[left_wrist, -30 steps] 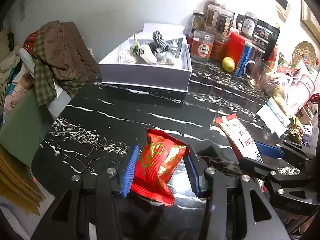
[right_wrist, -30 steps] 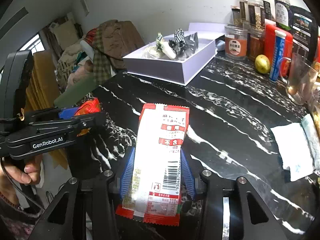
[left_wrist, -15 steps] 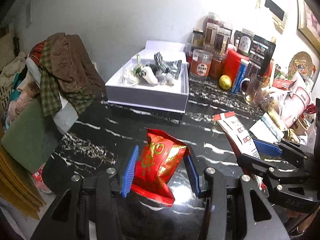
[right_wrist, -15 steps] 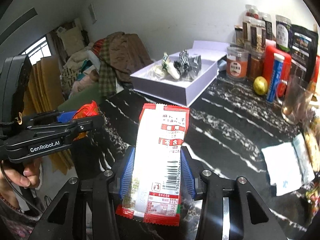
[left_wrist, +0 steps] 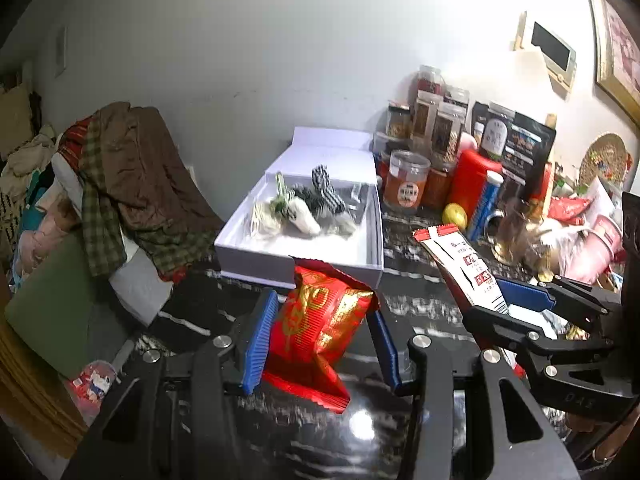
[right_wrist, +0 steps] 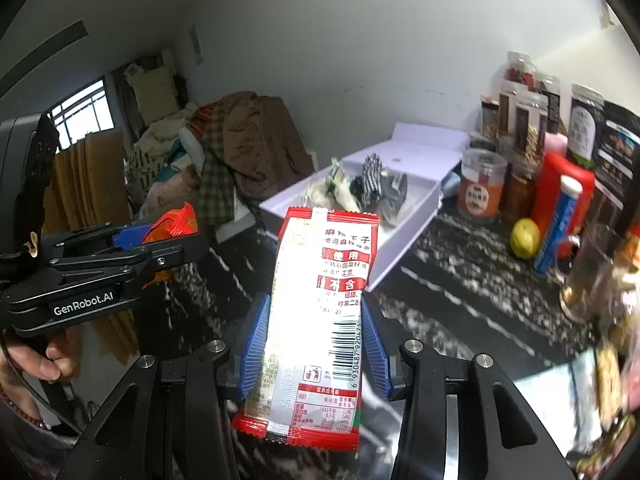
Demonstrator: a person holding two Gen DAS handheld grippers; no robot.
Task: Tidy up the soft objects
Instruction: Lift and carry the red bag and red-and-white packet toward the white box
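Note:
My left gripper is shut on a red and gold snack packet and holds it above the black marble table. My right gripper is shut on a long white and red snack packet, also held up off the table. Each gripper shows in the other view: the right one at the right, the left one at the left. An open white box with several small wrapped items stands at the back, beyond both packets.
Jars, a red canister, a blue tube, a lemon and a glass mug crowd the back right. A pile of clothes lies left of the table. More packets lie at the far right.
Both grippers have risen and drawn back from the table with their packets still held; the white box now sits lower and further away in both views.

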